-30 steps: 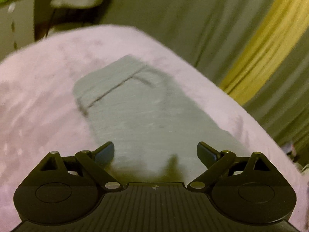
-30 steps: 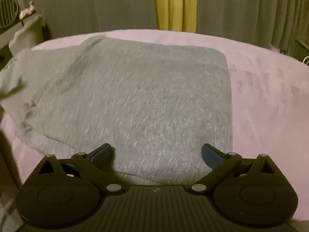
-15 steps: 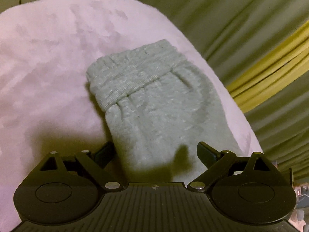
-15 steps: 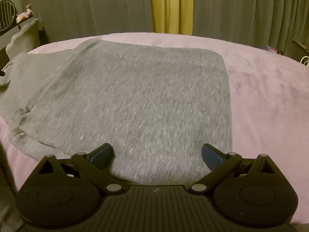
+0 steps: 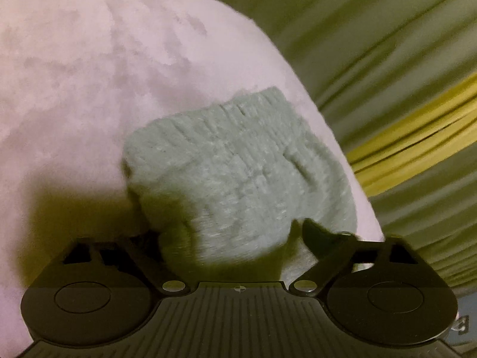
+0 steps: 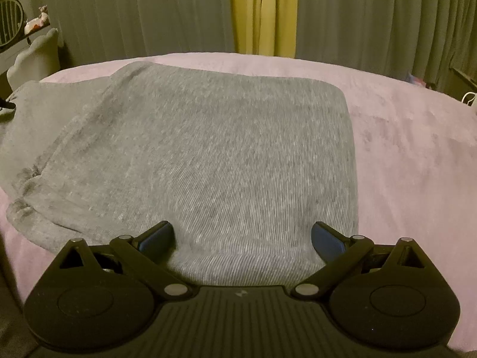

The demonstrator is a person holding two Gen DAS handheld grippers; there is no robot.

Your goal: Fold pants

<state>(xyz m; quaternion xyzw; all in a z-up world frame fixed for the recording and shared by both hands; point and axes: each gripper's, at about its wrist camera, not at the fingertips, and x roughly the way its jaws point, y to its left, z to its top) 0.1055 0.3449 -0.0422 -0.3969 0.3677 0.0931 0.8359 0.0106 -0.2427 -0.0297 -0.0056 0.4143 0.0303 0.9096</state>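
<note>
Grey pants (image 6: 208,149) lie folded flat on a pink blanket (image 6: 402,164) that covers a bed. My right gripper (image 6: 243,235) stands open at their near edge, its blue pads over the cloth with nothing pinched between them. In the left wrist view the ribbed cuff end of the pants (image 5: 238,164) bulges up between the jaws of my left gripper (image 5: 235,238), which are closing. The right fingertip (image 5: 316,235) touches the cloth's side; the left one is hidden under the fabric. The jaws still stand wide apart.
Grey-green curtains (image 6: 119,15) with a yellow strip (image 6: 262,15) hang behind the bed. A pale chair back (image 6: 32,56) and a fan (image 6: 9,21) stand at the far left. The pink blanket (image 5: 89,74) stretches beyond the cuff.
My left gripper has moved along the pants and down onto the cuff end, rolling as it went, and its jaws have begun to narrow around the cloth. The right gripper has stayed put.
</note>
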